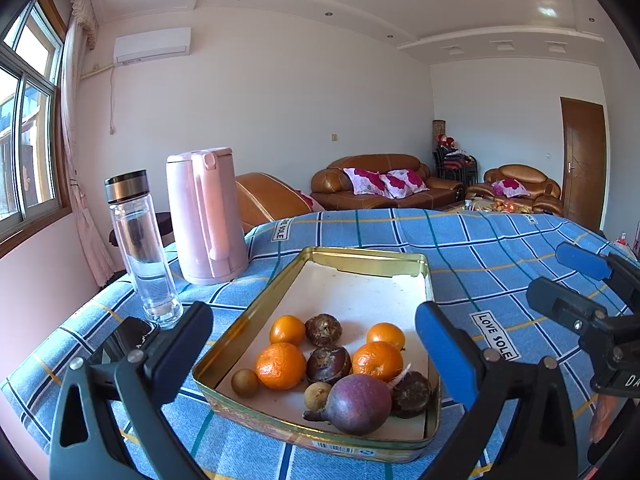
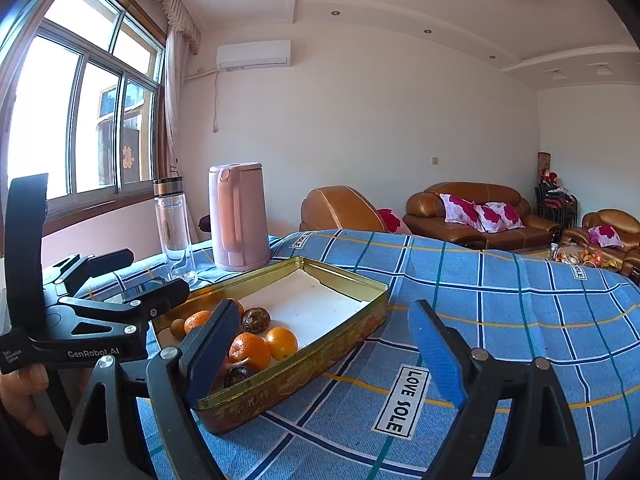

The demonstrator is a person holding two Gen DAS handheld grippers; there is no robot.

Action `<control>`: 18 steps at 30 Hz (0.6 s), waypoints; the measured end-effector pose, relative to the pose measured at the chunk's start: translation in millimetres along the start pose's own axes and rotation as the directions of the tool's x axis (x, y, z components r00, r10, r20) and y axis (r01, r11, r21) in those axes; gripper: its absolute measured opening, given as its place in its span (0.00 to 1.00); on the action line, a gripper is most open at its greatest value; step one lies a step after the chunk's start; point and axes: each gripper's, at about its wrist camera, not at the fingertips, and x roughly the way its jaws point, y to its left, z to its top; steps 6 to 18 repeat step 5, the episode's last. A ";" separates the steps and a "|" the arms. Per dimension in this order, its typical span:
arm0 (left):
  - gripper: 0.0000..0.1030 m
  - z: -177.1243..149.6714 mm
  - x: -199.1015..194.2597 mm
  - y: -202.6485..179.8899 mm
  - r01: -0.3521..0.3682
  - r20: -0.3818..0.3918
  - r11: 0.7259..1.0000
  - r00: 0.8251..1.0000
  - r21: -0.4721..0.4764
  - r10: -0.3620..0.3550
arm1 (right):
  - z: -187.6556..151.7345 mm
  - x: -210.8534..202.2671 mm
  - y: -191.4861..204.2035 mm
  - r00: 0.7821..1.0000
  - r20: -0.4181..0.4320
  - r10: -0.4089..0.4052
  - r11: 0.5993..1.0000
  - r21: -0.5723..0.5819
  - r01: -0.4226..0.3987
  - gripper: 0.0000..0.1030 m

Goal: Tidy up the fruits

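Four oranges (image 1: pixel 281 365) in the tin (image 1: pixel 224 354) look firm, light; grip across the middle. Left tool (image 1: pixel 314 338) and right tool (image 2: pixel 320 350) gape wide, empty.

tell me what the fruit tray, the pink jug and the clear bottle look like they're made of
Fruit tray: likely thin metal, a tin; shiny gold walls with rolled rim, printed outside.
Pink jug: probably plastic; matte, uniformly coloured, moulded handle.
Clear bottle: glass or hard clear plastic, can't tell which; see-through, with a brushed metallic-looking cap.
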 end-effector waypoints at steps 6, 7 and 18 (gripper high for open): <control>1.00 -2.5 1.1 -1.1 0.007 -0.009 1.000 1.000 0.002 -0.007 | -4.4 1.7 -0.4 1.000 -0.012 0.002 1.000 0.001 -0.002 0.85; 1.00 -2.5 1.1 -1.1 0.007 -0.009 1.000 1.000 0.002 -0.007 | -4.4 1.7 -0.4 1.000 -0.012 0.002 1.000 0.001 -0.002 0.85; 1.00 -2.5 1.1 -1.1 0.007 -0.009 1.000 1.000 0.002 -0.007 | -4.4 1.7 -0.4 1.000 -0.012 0.002 1.000 0.001 -0.002 0.85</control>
